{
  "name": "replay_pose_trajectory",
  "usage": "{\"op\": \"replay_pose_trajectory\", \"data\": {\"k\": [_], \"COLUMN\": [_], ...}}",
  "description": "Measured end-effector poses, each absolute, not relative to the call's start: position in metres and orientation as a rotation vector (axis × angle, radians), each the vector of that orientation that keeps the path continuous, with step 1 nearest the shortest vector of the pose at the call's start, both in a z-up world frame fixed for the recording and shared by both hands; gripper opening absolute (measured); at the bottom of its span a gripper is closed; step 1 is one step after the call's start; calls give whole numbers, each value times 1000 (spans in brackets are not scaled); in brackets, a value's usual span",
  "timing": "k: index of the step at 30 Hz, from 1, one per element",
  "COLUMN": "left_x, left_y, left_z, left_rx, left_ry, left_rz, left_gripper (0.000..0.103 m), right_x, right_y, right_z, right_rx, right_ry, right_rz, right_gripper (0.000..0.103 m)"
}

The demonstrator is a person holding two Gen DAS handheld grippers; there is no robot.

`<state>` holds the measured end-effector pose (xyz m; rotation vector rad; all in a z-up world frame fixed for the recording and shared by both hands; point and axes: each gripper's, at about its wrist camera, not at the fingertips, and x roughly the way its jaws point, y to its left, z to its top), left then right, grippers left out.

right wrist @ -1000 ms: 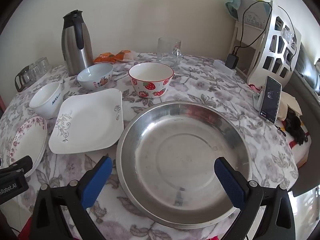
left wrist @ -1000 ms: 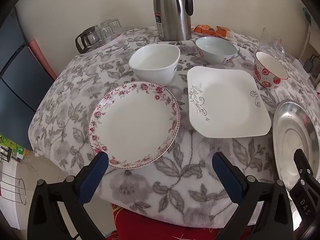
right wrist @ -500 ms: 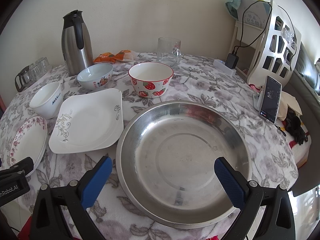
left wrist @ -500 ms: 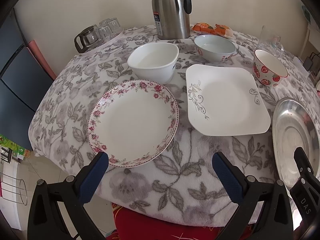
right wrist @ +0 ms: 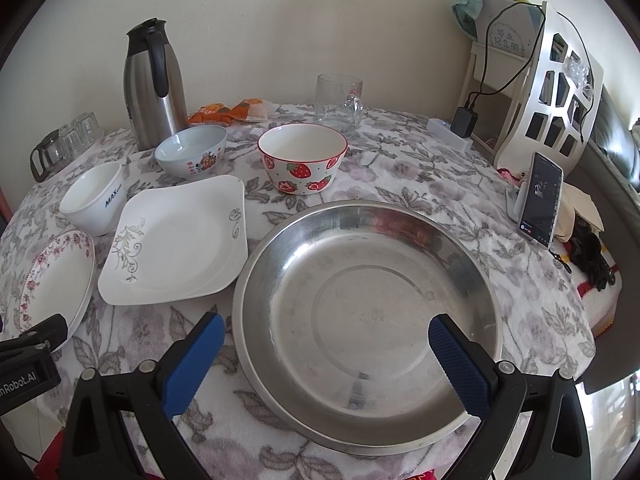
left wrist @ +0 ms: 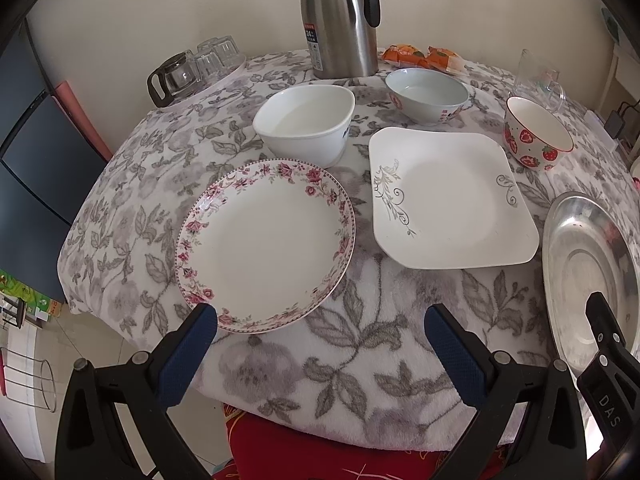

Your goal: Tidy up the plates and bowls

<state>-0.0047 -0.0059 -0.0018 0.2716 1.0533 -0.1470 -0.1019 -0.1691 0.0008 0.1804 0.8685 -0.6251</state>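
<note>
A round rose-rimmed plate (left wrist: 264,248) lies at the table's near left, and it also shows in the right wrist view (right wrist: 56,280). A square white plate (left wrist: 448,196) (right wrist: 176,240) lies beside it. A large steel dish (right wrist: 368,312) (left wrist: 588,276) sits at the right. Behind stand a white squarish bowl (left wrist: 306,122) (right wrist: 94,196), a pale blue bowl (left wrist: 426,94) (right wrist: 192,152) and a strawberry bowl (left wrist: 536,132) (right wrist: 302,164). My left gripper (left wrist: 320,328) is open and empty, just short of the rose plate. My right gripper (right wrist: 326,336) is open and empty over the steel dish's near rim.
A steel thermos (left wrist: 340,16) (right wrist: 154,84), snack packets (left wrist: 424,56), a glass mug (right wrist: 340,100) and a glass pot with cups (left wrist: 192,68) stand at the back. A phone on a stand (right wrist: 540,200) and a white shelf (right wrist: 560,92) are at the right. A red seat (left wrist: 320,448) sits below the table edge.
The left gripper has moved slightly forward toward the rose plate. The right gripper has barely moved. Both stay open.
</note>
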Motion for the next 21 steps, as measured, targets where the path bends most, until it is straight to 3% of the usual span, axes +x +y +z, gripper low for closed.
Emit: {"op": "replay_pose_trajectory", "data": {"k": [21], "left_x": [-7], "left_y": [-9], "left_z": [0], "left_rx": [284], "left_ry": [1059], "left_rz": [-151], "left_gripper": [103], "right_x": [-108], "right_y": [-167], "right_z": [6], "right_rx": [181], "right_ry": [875], "right_rz": [-630], "right_gripper": [103]}}
